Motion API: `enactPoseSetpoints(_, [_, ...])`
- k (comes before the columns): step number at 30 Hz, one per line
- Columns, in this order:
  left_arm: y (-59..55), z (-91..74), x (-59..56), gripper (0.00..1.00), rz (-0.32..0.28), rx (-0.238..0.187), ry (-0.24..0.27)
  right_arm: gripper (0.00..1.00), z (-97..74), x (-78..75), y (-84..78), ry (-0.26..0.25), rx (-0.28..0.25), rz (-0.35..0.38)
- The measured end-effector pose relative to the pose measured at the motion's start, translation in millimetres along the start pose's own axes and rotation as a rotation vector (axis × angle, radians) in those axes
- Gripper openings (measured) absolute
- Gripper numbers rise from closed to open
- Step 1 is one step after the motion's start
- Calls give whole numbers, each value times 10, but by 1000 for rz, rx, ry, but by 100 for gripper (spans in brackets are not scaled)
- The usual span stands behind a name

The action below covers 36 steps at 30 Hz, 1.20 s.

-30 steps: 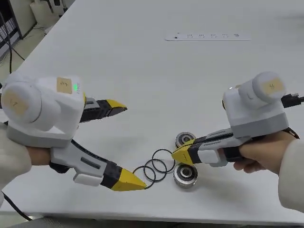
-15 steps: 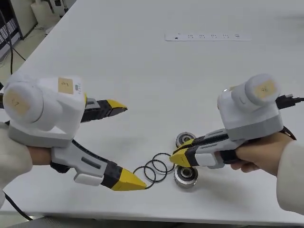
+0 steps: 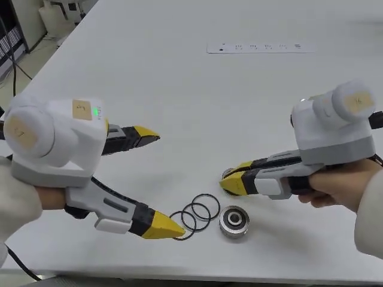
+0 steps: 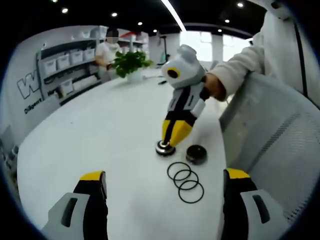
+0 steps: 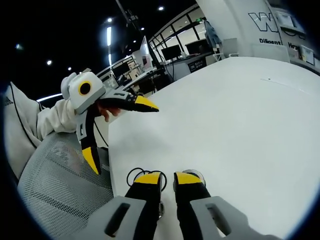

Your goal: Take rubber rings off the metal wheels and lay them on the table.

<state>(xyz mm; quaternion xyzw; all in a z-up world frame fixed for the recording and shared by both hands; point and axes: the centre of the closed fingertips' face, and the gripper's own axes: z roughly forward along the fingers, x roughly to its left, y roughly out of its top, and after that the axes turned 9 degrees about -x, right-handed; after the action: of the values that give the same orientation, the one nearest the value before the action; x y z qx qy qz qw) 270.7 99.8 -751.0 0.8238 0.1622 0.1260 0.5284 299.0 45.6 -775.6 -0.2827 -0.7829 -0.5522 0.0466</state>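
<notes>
L gripper (image 3: 170,185): jaws wide apart, lower tip by rings (image 3: 197,214).
R gripper (image 3: 225,185): jaws together, tips at far wheel (image 4: 164,149).
Rings: three, overlapping, flat on surface (image 3: 197,101).
Near wheel (image 3: 233,219): just beside rings.

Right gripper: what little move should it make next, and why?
Probably pinch any ring on the far metal wheel and lift it off: the right gripper has its tips at that wheel, and three black rubber rings already lie on the white table.

blk rubber rings (image 3: 200,212), silver metal wheel (image 3: 233,220), white table (image 3: 179,89); left hand-held gripper (image 3: 163,183) & right hand-held gripper (image 3: 230,182) yellow-tipped.
</notes>
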Motion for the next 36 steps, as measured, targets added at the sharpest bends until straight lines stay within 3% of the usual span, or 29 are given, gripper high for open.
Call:
enactPoseSetpoints(10, [37,10,32,94,-10,-21,11,7,-112,-184,-3,-60,-44,22])
enactPoseSetpoints(22, [205,24,132,82,-16,-95,53,9,-199,-293,-33,-92,-56,11])
enactPoseSetpoints(31, [316,70,209,72,-49,-147,69,17,-179,-274,-181,-73,-8,2])
enactPoseSetpoints(36, [394,131,264,65,-50,-164,87,20,-155,-254,-239,-66,27,-49])
